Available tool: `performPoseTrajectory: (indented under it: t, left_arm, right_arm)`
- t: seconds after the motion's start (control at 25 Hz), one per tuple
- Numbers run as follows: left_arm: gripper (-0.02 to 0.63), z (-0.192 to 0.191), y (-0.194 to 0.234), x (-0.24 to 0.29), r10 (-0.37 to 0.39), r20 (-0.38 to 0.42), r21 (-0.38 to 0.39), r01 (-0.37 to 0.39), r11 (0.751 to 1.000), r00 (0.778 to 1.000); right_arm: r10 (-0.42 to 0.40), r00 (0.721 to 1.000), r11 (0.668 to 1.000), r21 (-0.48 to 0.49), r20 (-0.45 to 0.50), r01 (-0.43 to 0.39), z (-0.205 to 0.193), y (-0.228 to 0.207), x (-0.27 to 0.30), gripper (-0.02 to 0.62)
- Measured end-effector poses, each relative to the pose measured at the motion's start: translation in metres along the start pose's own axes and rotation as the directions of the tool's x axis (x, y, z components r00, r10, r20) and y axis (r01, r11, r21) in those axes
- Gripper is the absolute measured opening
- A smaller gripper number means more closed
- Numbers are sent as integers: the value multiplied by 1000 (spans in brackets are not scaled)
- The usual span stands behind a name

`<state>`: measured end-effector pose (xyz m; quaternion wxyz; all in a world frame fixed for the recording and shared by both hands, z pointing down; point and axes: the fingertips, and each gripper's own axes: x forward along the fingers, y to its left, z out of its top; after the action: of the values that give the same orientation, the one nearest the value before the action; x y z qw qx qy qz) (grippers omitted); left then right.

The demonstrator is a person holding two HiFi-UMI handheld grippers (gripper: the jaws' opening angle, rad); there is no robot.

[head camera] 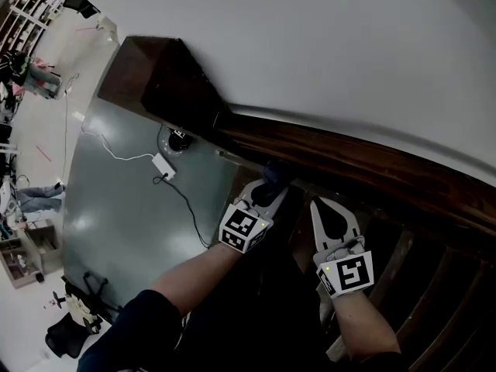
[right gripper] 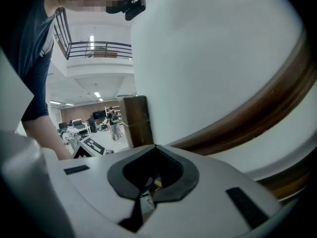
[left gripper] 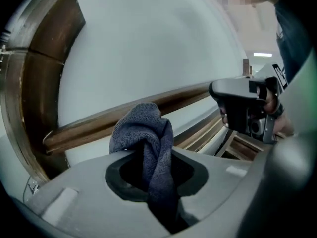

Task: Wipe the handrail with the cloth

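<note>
A blue-grey knitted cloth [left gripper: 146, 142] is clamped in the left gripper [head camera: 268, 191] beside the dark wooden handrail [head camera: 353, 158]. The right gripper [head camera: 327, 210] is clenched, empty.

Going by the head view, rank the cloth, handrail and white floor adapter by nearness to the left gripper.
1. cloth, pinched in the left gripper.
2. handrail, just ahead of it.
3. white adapter, far down at left.
</note>
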<state>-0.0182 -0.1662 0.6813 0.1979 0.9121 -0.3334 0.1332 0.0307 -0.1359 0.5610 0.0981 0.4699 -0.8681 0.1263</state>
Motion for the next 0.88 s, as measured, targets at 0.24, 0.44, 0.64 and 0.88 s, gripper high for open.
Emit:
performPoseTrajectory:
  t: [0.24, 0.44, 0.64, 0.88]
  left_arm:
    - [83, -33, 25, 44, 20, -33, 4, -20, 1000, 999]
    - [83, -57, 48, 77, 45, -82, 8, -45, 999, 996]
    - [83, -71, 57, 107, 50, -120, 29, -47, 998, 991]
    - [83, -72, 71, 133, 87, -190, 63, -76, 995, 978]
  right_arm:
    - [-18, 1000, 1000, 22, -13, 19, -38, -19, 28, 8]
    - [-22, 999, 1000, 13, -34, 23, -62, -31, 41, 9]
    - [-39, 998, 999, 24, -39, 40, -81, -45, 50, 9]
    - [-42, 998, 998, 41, -38, 43, -87, -53, 43, 9]
